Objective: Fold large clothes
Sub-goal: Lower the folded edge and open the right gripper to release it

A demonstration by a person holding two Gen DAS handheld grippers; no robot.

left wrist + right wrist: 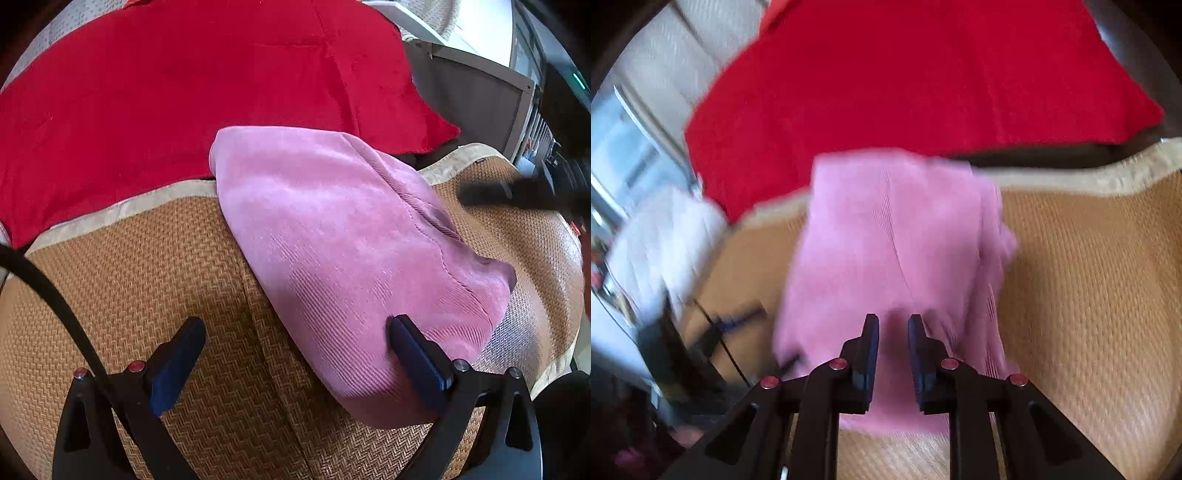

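Note:
A pink ribbed garment lies folded into a compact bundle on a woven tan mat. My left gripper is open wide and empty, its right finger at the bundle's near edge, its left finger over bare mat. In the right wrist view, which is motion-blurred, the same pink garment lies ahead of my right gripper. Its jaws stand a narrow gap apart just above the garment's near part, with nothing clearly pinched between them. The right gripper shows as a dark blur in the left wrist view.
A red blanket covers the surface beyond the mat, also in the right wrist view. A white fluffy item sits at the mat's left. Grey furniture and electronics stand at the right. A black cable crosses the lower left.

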